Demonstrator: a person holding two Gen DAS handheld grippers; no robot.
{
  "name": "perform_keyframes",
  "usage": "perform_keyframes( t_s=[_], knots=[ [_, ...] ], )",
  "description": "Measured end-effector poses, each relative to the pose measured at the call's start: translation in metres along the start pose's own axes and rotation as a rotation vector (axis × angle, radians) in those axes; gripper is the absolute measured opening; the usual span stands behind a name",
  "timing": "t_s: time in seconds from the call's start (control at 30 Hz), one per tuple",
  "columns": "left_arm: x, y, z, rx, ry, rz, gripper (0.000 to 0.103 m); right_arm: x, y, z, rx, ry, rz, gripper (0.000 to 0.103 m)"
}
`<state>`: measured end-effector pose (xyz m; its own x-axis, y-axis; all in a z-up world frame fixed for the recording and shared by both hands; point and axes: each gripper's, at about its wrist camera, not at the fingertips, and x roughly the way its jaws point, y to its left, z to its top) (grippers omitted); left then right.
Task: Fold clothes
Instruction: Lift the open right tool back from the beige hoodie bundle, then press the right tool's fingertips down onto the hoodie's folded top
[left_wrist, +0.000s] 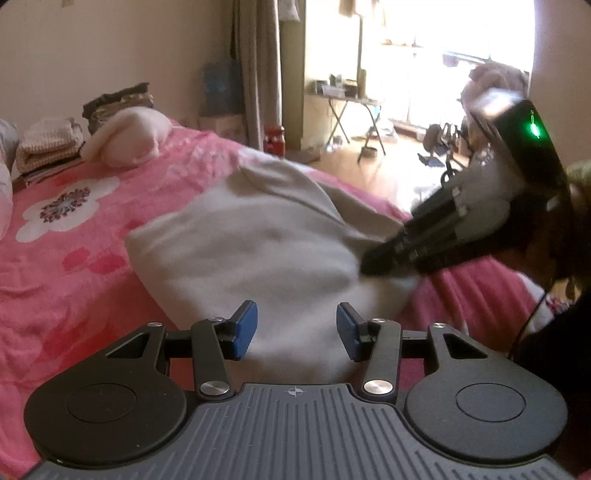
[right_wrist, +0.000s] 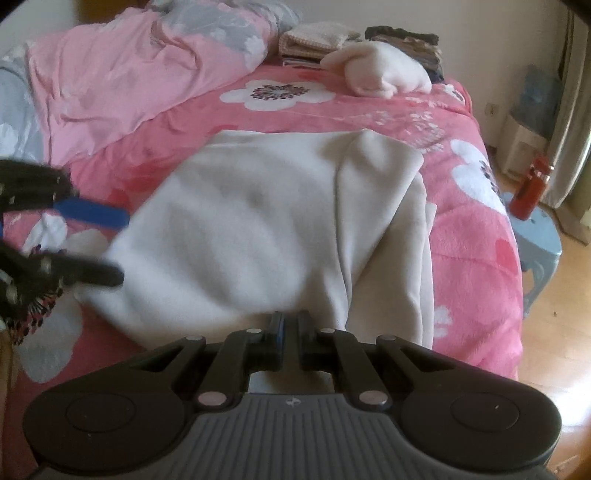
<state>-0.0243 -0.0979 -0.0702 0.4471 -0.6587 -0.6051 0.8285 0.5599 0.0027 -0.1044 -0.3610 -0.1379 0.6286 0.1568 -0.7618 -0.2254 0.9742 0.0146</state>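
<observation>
On the pink flowered bed (right_wrist: 461, 236), lying part-folded: a cream garment (right_wrist: 258, 229), one side already turned over the body as a long flap along its right edge, the rest spread fairly flat. At the far end of the bed, sitting finished by the look of it: two folded stacks (right_wrist: 317, 37) and a rolled pale bundle (right_wrist: 380, 74). Still remaining, as a judgement: at least one more fold across the cream garment, then moving it to the stacks.

Reaching down at the near right edge of the garment: the right claw (right_wrist: 290, 325), fingers together, tips touching the cloth; whether cloth is pinched between them cannot be told. Seen from the left wrist, angling in steeply from the right, tips meeting the garment's edge.

Hovering at the near left corner: the left claw (left_wrist: 295, 328), blue pads (left_wrist: 245, 328) apart, nothing between them, garment lying just below and ahead. Pointing moderately downward, not gripping yet.
</observation>
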Motion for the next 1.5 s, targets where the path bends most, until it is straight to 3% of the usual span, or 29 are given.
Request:
perform_keyframes(
  t_s=[0.13, 0.27, 0.37, 0.43, 0.5, 0.57, 0.73, 0.87, 0.93, 1.0, 1.13, 1.33, 1.43, 1.5],
  knots=[
    [0.017, -0.007, -0.007, 0.069, 0.070, 0.012, 0.049, -0.009, -0.002, 0.013, 0.015, 0.020, 0.010, 0.006],
    [0.018, -0.009, -0.008, 0.058, 0.083, 0.010, 0.052, -0.030, -0.002, 0.047, -0.013, -0.108, 0.002, 0.006],
    [0.018, -0.008, -0.007, 0.044, 0.088, 0.009, 0.052, -0.024, -0.004, 0.066, -0.041, -0.166, -0.033, 0.006],
    [0.017, -0.008, -0.008, 0.037, 0.089, 0.009, 0.052, -0.001, -0.012, 0.066, -0.023, -0.135, -0.063, 0.006],
    [0.017, -0.007, -0.007, 0.024, 0.089, 0.005, 0.052, 0.035, -0.023, 0.048, -0.014, -0.030, -0.096, 0.007],
    [0.017, -0.006, -0.006, 0.013, 0.091, 0.001, 0.052, 0.038, -0.031, 0.035, 0.027, -0.084, -0.064, 0.007],
    [0.017, -0.005, -0.007, 0.001, 0.091, -0.002, 0.052, 0.026, -0.025, 0.056, 0.020, -0.044, -0.090, 0.008],
    [0.017, -0.005, -0.007, -0.016, 0.087, -0.003, 0.053, 0.012, -0.015, 0.074, -0.033, -0.140, -0.105, 0.008],
    [0.017, -0.005, -0.007, -0.016, 0.086, -0.002, 0.053, 0.022, -0.017, 0.080, -0.052, -0.156, -0.142, 0.008],
    [0.018, -0.005, -0.006, -0.018, 0.085, -0.005, 0.053, 0.051, -0.027, 0.077, -0.053, -0.093, -0.187, 0.008],
    [0.018, -0.005, -0.005, -0.016, 0.088, -0.006, 0.053, 0.068, -0.051, 0.078, 0.046, -0.076, -0.135, 0.008],
    [0.017, -0.004, -0.007, -0.019, 0.083, -0.003, 0.053, 0.032, -0.046, 0.114, 0.071, -0.172, -0.115, 0.008],
    [0.017, -0.006, -0.008, -0.016, 0.079, 0.003, 0.053, 0.045, -0.043, 0.129, 0.044, -0.208, -0.105, 0.008],
    [0.017, -0.007, -0.008, -0.016, 0.076, 0.003, 0.053, 0.073, -0.052, 0.126, 0.072, -0.158, -0.109, 0.008]
  ],
)
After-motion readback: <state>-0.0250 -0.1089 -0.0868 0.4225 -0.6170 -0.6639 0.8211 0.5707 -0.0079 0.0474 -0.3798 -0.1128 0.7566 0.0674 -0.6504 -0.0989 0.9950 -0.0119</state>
